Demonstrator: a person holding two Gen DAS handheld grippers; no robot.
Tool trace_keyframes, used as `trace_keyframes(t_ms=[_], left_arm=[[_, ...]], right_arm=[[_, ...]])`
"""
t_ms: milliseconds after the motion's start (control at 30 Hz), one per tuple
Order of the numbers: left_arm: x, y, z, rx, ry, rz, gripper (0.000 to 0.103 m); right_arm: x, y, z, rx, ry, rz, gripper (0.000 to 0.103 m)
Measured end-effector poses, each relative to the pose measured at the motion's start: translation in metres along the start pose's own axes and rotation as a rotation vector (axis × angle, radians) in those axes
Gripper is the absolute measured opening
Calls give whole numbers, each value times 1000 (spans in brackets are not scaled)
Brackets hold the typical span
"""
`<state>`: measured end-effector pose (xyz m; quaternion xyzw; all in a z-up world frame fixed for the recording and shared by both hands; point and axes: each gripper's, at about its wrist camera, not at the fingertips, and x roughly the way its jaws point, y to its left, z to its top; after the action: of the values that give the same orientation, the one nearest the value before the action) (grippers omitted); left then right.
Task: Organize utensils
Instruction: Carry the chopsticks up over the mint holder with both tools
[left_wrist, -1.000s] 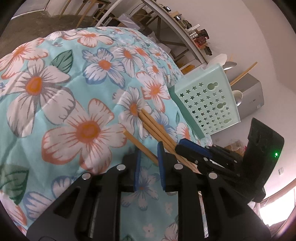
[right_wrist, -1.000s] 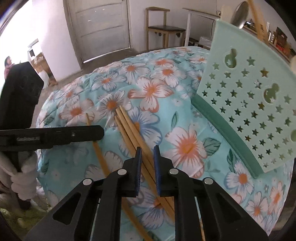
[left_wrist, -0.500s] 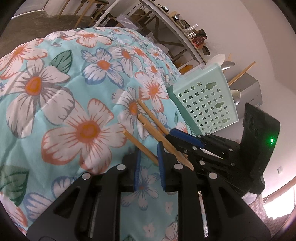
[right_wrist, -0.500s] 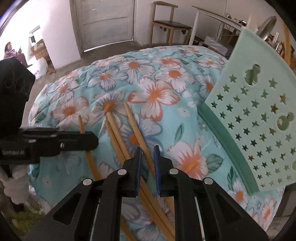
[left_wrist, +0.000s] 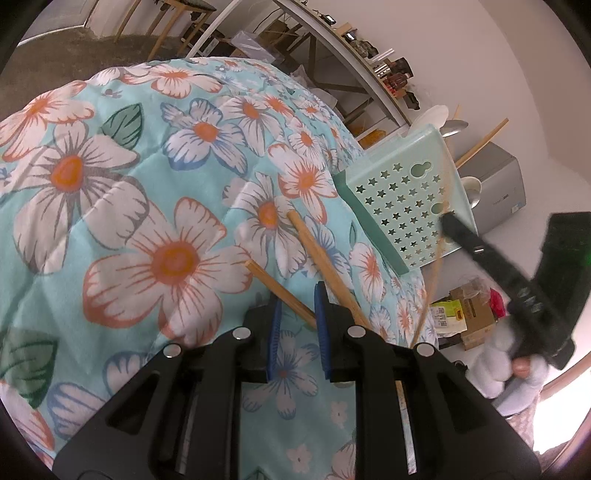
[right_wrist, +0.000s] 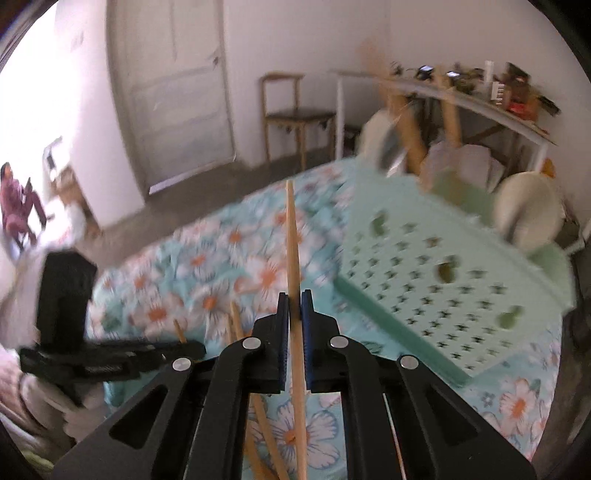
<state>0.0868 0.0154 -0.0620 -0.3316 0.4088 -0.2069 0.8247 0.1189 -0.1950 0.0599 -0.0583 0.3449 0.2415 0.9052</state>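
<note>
We hold our right claw (right_wrist: 294, 308) clamped on a single wooden chopstick (right_wrist: 293, 258), its blue pads pressing both sides of the shaft, and the stick stands lifted clear of the floral quilt (right_wrist: 207, 280), its tip pointing away from us toward the room. Our left claw (left_wrist: 297, 310) sits low over the quilt with its jaws only a little apart, and one of the remaining chopsticks (left_wrist: 280, 291) lies on the cloth with its length running into the gap between the pads; we cannot tell whether the pads actually press it. Another chopstick lies just beside it on the quilt. The mint utensil basket (right_wrist: 454, 280) with star-shaped holes stands at the right edge of the quilt, with spoons and other wooden handles rising from it.
</note>
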Motion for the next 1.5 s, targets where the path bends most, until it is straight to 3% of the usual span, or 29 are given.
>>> trace_keyframes(t_ms=[267,600,1033,1400,1500], left_arm=[[-5,-8,3,19,-5,13,17],[-51,-35,16,82,-56,-92,10],[-125,-112,72,300,-268,-226,5],[-131,-182,128,391,-462,-385,5],[-124,-198,136,424,-505,-384,5]], right_arm=[[-63,-25,-2,157,-193,-21,7],[-100,-54,-13,274,-332,-38,7],[-122,-66,-28,314,-397,-29,7],[-135,-72,-33,323,-429,-16,7],[-136,-72,-33,322,-431,-12,7]])
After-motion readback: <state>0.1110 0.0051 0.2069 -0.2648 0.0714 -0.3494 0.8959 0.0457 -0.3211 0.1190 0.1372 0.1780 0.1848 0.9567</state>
